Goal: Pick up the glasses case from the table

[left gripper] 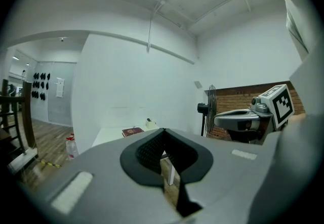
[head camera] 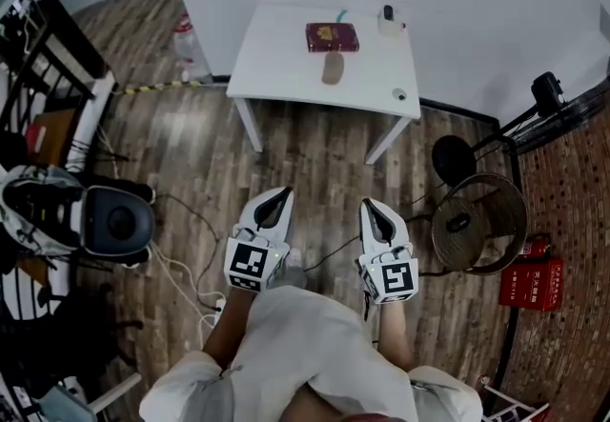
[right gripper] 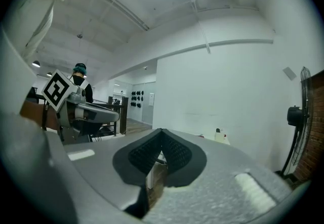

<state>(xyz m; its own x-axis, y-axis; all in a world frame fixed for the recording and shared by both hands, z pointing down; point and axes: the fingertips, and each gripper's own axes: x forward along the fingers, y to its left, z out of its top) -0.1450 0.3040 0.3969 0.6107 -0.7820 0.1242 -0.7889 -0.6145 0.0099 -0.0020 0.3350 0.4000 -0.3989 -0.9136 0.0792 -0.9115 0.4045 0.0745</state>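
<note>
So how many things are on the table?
5: red book mid-table, glasses case nearer the camera, teal item behind the book, white bottle far right, small round item at the right edge. Tinier ones may go unseen.

The table (head camera: pixel 276 68) stands at the far side of the floor, against the wall. On it, a book (head camera: pixel 332 36) lies toward the far edge, and the glasses case (head camera: pixel 333 68) lies just beside it on the near side. A small bottle (head camera: pixel 388 22) stands at the table's far right corner, and a small round thing (head camera: pixel 399 94) sits by its near right corner. A plastic bottle (head camera: pixel 188 47) stands on the floor left of the table. A fan (head camera: pixel 477 220) sits on the floor to the right, nearer than the table. The left hand-held gripper (head camera: pixel 283 191) and the right hand-held gripper (head camera: pixel 368 205) hang side by side over the floor, near of the table and well apart from it.
</note>
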